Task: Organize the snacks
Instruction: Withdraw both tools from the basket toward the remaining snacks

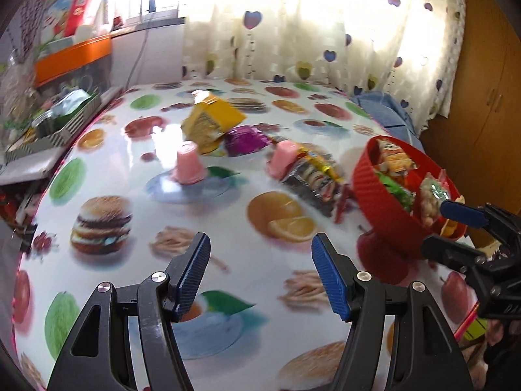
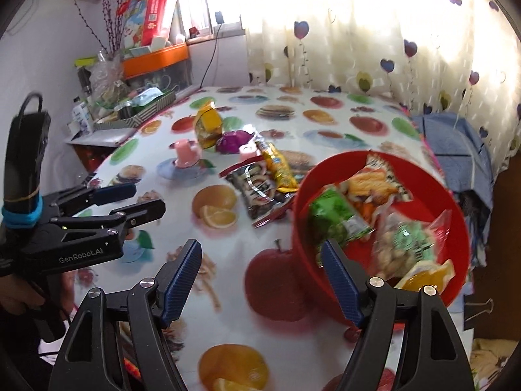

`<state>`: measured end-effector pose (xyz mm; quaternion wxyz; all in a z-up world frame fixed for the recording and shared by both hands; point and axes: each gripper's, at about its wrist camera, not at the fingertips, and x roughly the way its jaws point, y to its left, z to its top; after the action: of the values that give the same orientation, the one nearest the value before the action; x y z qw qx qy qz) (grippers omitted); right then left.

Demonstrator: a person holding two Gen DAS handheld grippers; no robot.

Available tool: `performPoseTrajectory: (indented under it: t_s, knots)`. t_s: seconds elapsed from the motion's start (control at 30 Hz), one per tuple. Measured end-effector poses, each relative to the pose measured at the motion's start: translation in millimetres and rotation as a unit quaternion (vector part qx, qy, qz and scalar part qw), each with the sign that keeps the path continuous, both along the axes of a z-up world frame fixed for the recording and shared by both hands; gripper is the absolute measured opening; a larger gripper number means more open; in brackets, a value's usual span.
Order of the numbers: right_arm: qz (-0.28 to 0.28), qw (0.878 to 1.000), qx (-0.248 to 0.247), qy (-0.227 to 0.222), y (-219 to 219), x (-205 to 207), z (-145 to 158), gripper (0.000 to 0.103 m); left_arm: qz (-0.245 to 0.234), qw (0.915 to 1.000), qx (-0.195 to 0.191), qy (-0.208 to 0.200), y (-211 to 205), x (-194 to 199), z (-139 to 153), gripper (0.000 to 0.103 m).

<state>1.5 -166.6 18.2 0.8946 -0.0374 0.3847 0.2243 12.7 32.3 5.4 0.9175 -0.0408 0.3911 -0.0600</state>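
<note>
Currently, both grippers hang over the near part of the table [image 1: 107, 150], which is covered in a fruit-and-burger print cloth. The left gripper [image 1: 260, 273] has its jaws parted with nothing between them. The right gripper [image 2: 260, 280] also stands released and empty, its right finger just in front of the near rim of the red bowl [image 2: 456, 224].

The bowl sits toward the table's right edge and already holds several packets: a green one, a clear bag of nuts, an orange-printed one.

The loose snacks lie in a cluster near the table's middle, ahead of both grippers and well apart from them. Nearest is the silver-and-black packet [image 2: 257, 189], flat on the cloth just left of the bowl, its long axis running from far-left to near-right, with a yellow packet [image 2: 276, 166] overlapping its far side. Beyond these are a purple wrapper [image 2: 232, 141], a yellow bag [image 2: 208, 127] standing tilted, and two pink cups [image 1: 188, 163] turned upside down, one of them hard against the packets.

In my judgement the right gripper is the nearer to the silver-and-black packet; the left is better placed for the lone pink cup toward the left edge. The packets look thin, glossy and likely slippery.
</note>
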Motion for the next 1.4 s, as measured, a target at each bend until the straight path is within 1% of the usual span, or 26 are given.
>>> performPoseTrajectory:
  t_s: [0.2,0.3,0.37,0.53,0.7,0.8,0.87,0.9,0.97,1.17,1.23,1.4]
  knots:
    - [0.004,1.0,0.005,-0.004,7,-2,2,0.074,0.022,0.9997,-0.009,-0.001,18,-6,-2,0.066]
    - [0.01,1.0,0.004,-0.003,10,-2,2,0.072,0.03,0.9994,-0.014,0.008,26,-5,-6,0.066]
    - [0.012,1.0,0.002,-0.004,13,-1,2,0.068,0.028,0.9992,-0.023,0.016,31,-5,-10,0.066]
    - [0.017,1.0,-0.001,-0.001,18,4,-1,0.065,0.018,0.9984,-0.039,0.036,41,-5,-19,0.066]
    - [0.027,1.0,-0.007,0.001,25,10,-3,0.059,0.028,0.9969,-0.055,0.048,52,-3,-22,0.065]
    - [0.034,0.999,-0.011,0.001,31,15,-4,0.057,0.031,0.9973,-0.049,0.046,56,1,-21,0.065]
    - [0.039,0.999,-0.014,0.002,35,20,-5,0.056,0.029,0.9971,-0.053,0.046,59,4,-21,0.065]
    - [0.041,0.999,-0.015,0.004,38,24,-6,0.056,0.032,0.9975,-0.046,0.043,59,6,-21,0.065]
    - [0.044,0.999,-0.018,0.007,42,30,-7,0.056,0.031,0.9981,-0.039,0.037,60,11,-19,0.065]
    - [0.058,0.998,-0.034,0.02,60,55,-12,0.056,0.023,0.998,-0.046,0.037,65,35,-15,0.065]
    - [0.055,0.998,-0.038,0.022,64,65,-14,0.056,0.016,0.998,-0.048,0.037,65,46,-15,0.065]
    - [0.048,0.996,-0.056,0.043,71,93,-23,0.056,-0.001,0.9972,-0.054,0.052,66,78,-25,0.065]
